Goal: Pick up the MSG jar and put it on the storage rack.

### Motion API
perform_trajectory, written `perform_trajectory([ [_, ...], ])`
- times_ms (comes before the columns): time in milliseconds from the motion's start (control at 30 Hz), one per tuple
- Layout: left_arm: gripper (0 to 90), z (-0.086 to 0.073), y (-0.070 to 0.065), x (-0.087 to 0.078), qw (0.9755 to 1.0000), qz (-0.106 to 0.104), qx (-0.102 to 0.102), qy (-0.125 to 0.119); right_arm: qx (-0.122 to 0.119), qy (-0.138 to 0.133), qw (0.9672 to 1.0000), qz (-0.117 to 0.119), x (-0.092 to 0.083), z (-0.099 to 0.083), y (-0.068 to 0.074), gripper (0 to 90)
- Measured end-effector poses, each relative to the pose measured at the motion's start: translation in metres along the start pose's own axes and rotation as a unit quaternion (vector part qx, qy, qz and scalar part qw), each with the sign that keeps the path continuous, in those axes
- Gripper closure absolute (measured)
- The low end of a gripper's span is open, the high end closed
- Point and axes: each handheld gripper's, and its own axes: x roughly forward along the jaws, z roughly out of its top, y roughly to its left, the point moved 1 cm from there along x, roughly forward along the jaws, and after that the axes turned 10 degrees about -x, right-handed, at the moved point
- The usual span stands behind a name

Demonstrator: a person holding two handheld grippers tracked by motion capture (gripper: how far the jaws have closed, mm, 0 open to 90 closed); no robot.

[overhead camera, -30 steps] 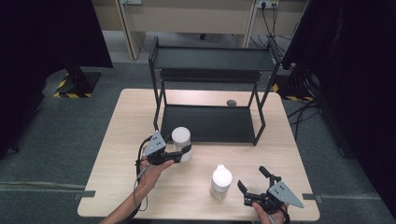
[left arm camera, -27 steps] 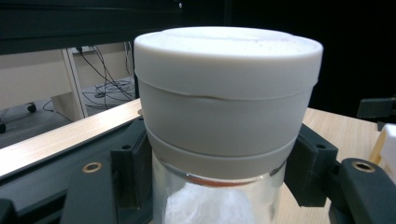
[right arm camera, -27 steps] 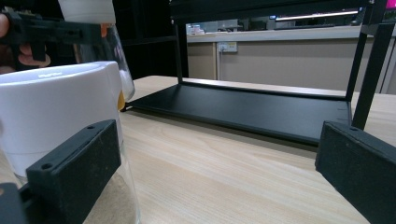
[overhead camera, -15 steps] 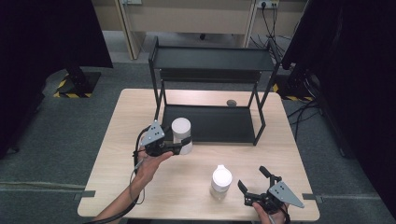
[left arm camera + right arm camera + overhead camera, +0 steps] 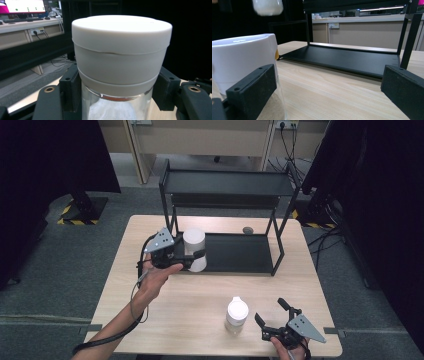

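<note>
A clear jar with a wide white lid [image 5: 194, 248] hangs above the table by the left front post of a black shelf rack [image 5: 227, 182]. My left gripper [image 5: 196, 256] is shut on it just under the lid. In the left gripper view the lid [image 5: 121, 50] looms close, and both pads [image 5: 71, 87] press the glass. A second white-capped jar [image 5: 236, 312] stands on the table near the front edge. My right gripper [image 5: 270, 311] rests open just right of it. In the right gripper view this jar [image 5: 242, 60] is by the left jaw, untouched.
The rack's lower tray [image 5: 240, 252] lies flat on the wooden table [image 5: 190, 305], and its upper shelf stands on black posts. A small grey object [image 5: 248, 230] sits on the table behind the tray. The held jar's bottom [image 5: 267, 7] shows high in the right gripper view.
My left gripper has lifted the jar off the table and carried it a little toward the rack. The right gripper and the second jar have stayed put.
</note>
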Motion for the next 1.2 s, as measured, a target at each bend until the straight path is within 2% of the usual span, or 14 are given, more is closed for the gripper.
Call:
perform_trajectory([
  [33,34.7,0.011,0.001,-0.001,1.0,0.0,0.0,-0.003,0.0,0.001,1.0,0.0,0.0,0.0,0.0,0.4],
  [67,34.7,0.011,0.001,-0.001,1.0,0.0,0.0,-0.003,0.0,0.001,1.0,0.0,0.0,0.0,0.0,0.4],
  [100,34.7,0.022,0.003,-0.002,1.0,0.0,-0.004,-0.006,0.0,0.0,1.0,0.0,0.0,0.0,0.0,0.4],
  [167,34.7,0.028,0.005,-0.002,1.0,-0.001,-0.005,-0.007,0.0,0.0,1.0,0.0,0.0,0.0,0.0,0.4],
  [200,34.7,0.039,0.007,-0.002,0.9999,-0.001,-0.007,-0.009,0.0,0.0,1.0,0.0,0.0,0.0,0.0,0.4],
  [233,34.7,0.039,0.007,-0.002,0.9999,-0.001,-0.007,-0.009,0.0,0.0,1.0,0.0,0.0,0.0,0.0,0.4],
  [267,34.7,0.05,0.008,-0.002,1.0,0.002,-0.005,-0.007,0.001,0.0,1.0,0.0,0.0,0.0,0.0,0.4],
  [333,34.8,0.055,0.008,-0.001,1.0,0.004,-0.004,-0.008,0.0,0.0,1.0,0.0,0.0,0.0,0.0,0.4],
  [433,34.7,0.072,0.009,-0.001,0.9999,0.01,0.002,-0.01,0.001,0.001,1.0,0.0,0.0,0.0,0.0,0.4],
  [633,34.8,0.089,0.013,-0.001,0.9998,0.018,-0.006,-0.011,0.001,0.001,1.0,0.0,0.0,0.0,-0.001,0.4],
  [933,34.8,0.125,0.013,0.002,0.999,0.043,-0.001,-0.011,0.002,0.002,1.0,-0.001,0.0,0.0,-0.001,0.4],
  [1000,34.8,0.127,0.013,0.003,0.999,0.043,-0.001,-0.012,0.002,0.001,1.0,-0.001,0.0,0.0,-0.001,0.4],
  [1067,34.8,0.132,0.014,0.003,0.999,0.041,-0.005,-0.015,0.002,0.001,1.0,-0.001,0.0,0.0,-0.001,0.4],
  [1200,34.8,0.139,0.018,0.005,0.9988,0.038,-0.025,-0.02,0.003,0.001,1.0,-0.001,-0.001,0.0,-0.001,0.4],
])
